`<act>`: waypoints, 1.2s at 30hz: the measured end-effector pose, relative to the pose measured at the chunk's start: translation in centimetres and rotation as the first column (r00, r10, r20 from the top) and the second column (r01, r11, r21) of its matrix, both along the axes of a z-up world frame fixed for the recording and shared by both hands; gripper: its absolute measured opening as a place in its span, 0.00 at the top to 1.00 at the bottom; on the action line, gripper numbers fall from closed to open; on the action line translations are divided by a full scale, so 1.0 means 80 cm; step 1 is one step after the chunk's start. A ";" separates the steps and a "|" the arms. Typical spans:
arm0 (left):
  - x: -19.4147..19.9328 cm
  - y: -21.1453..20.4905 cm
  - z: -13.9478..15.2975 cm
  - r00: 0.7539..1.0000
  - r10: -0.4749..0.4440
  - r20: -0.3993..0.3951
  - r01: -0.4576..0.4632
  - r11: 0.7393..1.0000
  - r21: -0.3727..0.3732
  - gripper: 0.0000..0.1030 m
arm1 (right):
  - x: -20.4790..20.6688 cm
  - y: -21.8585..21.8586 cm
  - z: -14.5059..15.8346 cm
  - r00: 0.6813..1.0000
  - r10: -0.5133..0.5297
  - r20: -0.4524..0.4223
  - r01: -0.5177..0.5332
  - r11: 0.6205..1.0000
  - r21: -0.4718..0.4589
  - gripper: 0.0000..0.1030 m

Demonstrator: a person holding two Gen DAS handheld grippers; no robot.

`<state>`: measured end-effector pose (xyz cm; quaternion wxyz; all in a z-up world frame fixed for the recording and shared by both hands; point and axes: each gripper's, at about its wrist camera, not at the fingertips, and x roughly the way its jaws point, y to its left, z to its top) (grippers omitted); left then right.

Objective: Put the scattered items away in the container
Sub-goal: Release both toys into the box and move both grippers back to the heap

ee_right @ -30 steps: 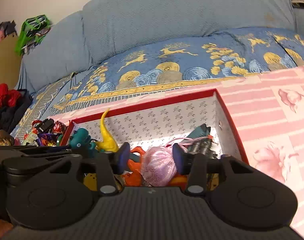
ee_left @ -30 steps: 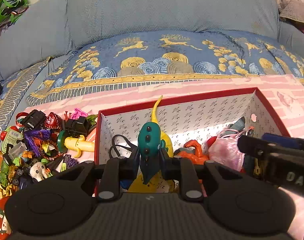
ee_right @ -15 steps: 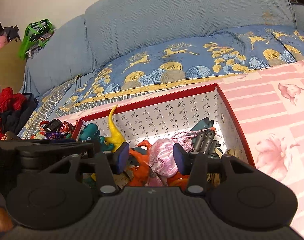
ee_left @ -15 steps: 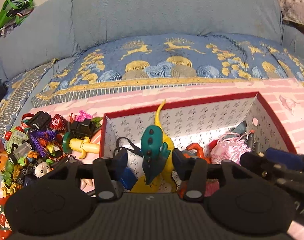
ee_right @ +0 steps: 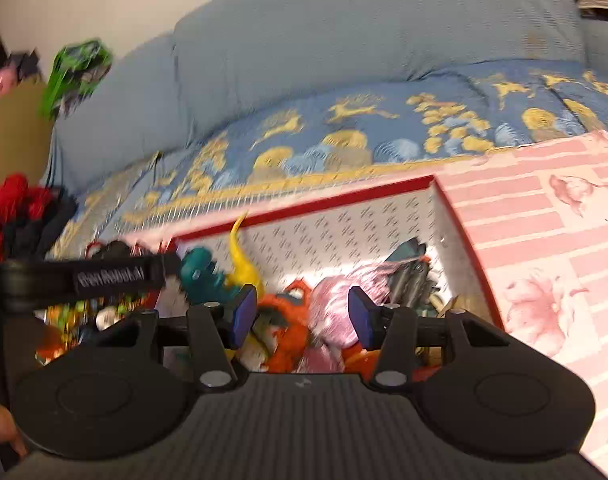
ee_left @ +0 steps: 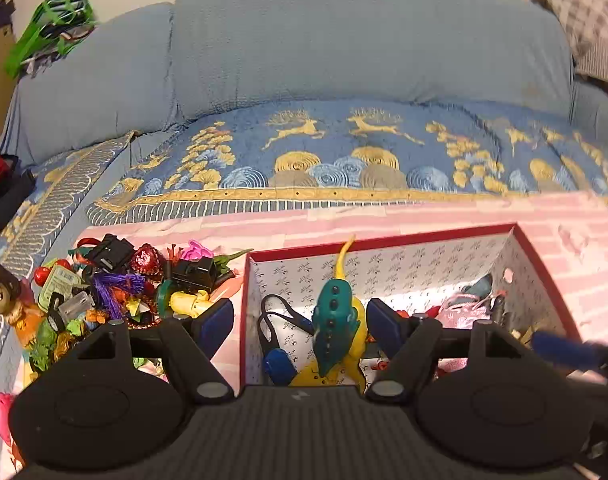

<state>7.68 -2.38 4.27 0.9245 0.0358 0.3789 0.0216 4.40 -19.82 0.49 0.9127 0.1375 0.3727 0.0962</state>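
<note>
Both grippers are gaping empty; I'm noting the toy pile (ee_left: pixel 116 296) lying left of my left gripper (ee_left: pixel 300 320), nearer than the right gripper (ee_right: pixel 302 316), jaws just opened off the teal dinosaur (ee_left: pixel 335 320).

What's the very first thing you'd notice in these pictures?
The teal and yellow dinosaur, standing in the red-rimmed box between the open fingers of the left gripper. Then the bright heap of toys on the pink cloth left of the box. Behind it all is a big blue sofa with golden deer on its cover.
</note>
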 end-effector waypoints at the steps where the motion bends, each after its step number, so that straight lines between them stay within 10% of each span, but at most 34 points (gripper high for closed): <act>1: -0.003 0.008 0.003 1.000 0.014 0.003 -0.013 1.000 -0.014 0.27 | -0.001 0.005 0.000 1.000 0.009 -0.010 -0.009 1.000 -0.006 0.52; 16: -0.070 0.173 -0.023 0.939 0.331 -0.096 -0.342 0.930 -0.139 0.27 | -0.014 0.118 0.010 0.980 0.199 0.009 -0.198 0.978 -0.071 0.52; 36: -0.045 0.259 -0.042 0.906 0.412 -0.095 -0.420 0.903 -0.092 0.27 | 0.014 0.228 -0.003 0.944 0.331 -0.005 -0.330 0.940 -0.088 0.52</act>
